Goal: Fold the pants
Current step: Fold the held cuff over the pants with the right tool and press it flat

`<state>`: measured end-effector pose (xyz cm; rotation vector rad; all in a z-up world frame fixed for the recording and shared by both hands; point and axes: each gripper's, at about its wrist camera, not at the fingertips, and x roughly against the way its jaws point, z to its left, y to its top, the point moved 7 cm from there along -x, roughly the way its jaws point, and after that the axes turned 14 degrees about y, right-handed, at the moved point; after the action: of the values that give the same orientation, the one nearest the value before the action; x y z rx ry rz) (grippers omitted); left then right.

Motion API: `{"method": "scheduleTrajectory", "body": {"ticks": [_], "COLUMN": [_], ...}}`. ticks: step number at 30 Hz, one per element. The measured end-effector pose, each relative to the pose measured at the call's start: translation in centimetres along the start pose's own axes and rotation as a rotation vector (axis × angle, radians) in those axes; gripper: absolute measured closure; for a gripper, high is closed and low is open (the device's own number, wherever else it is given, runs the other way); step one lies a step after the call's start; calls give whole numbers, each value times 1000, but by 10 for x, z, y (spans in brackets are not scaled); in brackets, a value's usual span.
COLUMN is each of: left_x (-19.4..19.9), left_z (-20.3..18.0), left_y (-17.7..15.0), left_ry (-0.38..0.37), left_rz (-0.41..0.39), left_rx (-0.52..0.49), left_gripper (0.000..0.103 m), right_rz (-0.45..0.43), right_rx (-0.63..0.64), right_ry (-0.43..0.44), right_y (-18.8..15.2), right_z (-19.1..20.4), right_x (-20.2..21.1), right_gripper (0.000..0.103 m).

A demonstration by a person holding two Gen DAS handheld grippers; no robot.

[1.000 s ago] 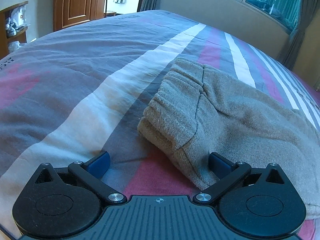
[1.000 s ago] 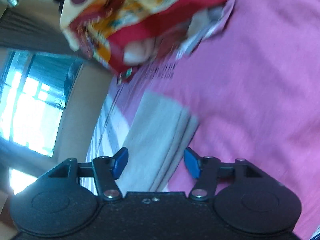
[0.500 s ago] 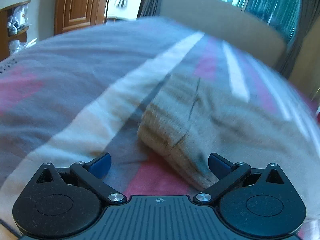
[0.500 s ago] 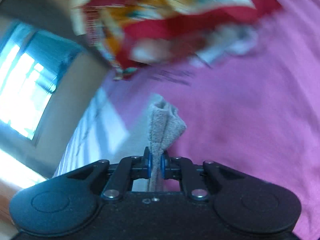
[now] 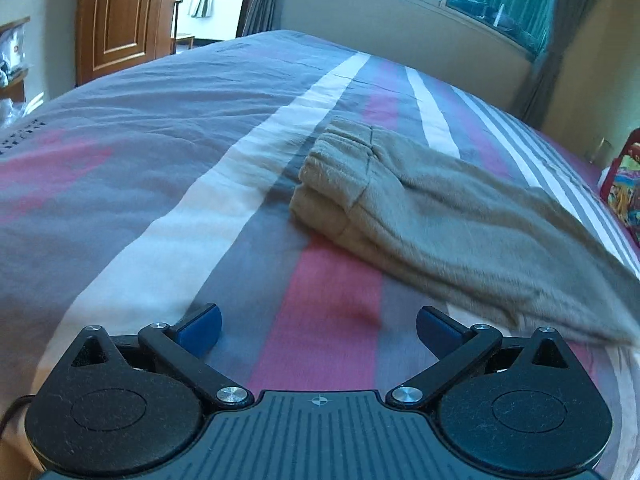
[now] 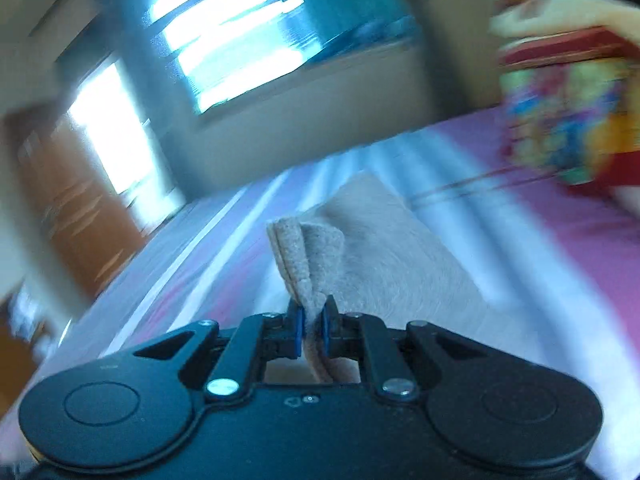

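The left gripper hovers low over the bed, its jaws spread wide with nothing between them; only the striped bedcover shows in the gap, a pink stripe running straight ahead from the middle of the jaws. The pants, made of a fuzzy beige cloth, lie on the bed ahead of the jaws and off to their right side. The gathered waistband end is the part farthest ahead, and the cloth runs back from there toward the right jaw, passing just beyond it without touching it. Past the pants on the far right a colourful red bag sits at the edge of the bed.

The right gripper has its jaws pinched tight on the pants. A doubled edge of the beige cloth stands up from between the blue pads and curls over just ahead of them, and more cloth hangs behind the pads inside the gripper frame. The rest of the garment spreads forward and to the right of the jaws, over the bed. This view is heavily blurred. The red bag shows far ahead on the right, and a window far ahead on the left.
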<state>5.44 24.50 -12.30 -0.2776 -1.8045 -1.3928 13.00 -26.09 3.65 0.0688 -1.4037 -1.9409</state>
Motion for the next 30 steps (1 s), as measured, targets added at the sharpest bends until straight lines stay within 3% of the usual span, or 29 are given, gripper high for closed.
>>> {"method": "scheduleTrajectory", "body": {"ticks": [2,5,6,10,18,19,21,23,30], "left_x": [6,7,5,0,3,2,2,1,0], "left_z": [6,18,21,27,25,24,24,24,19], "left_y": [-2,-3,-3,-4,-5,-5,-5,-6,-7], "left_ry": [-23,-58,-74,-103,-92,-92,-90,-85,-67], "left_rz": [-2,4,7,22,15,16,19,20,22], "left_rx": [30,106,133,189,183,184,185,183,154], "left_gripper": [0,0,0,0,0,0,0,0,0], "right_rz": [122,397,412,384,419,413,377,328,299], "right_rx": [38,111,165,209,331,339,370,373,308], "right_ry": [78,139,115,93,73,81,172,223,173], "right_y": [-40,-124,-140,-145,-155,-155,-151,-145,-136], "right_z": [24,47,50,52,79,84,99,108,94], "right_x": [-39,-83,-85,-77,-78,-75,-74,-65,-73], "right_gripper": [94,92,92,92,83,80,58,51,62]}}
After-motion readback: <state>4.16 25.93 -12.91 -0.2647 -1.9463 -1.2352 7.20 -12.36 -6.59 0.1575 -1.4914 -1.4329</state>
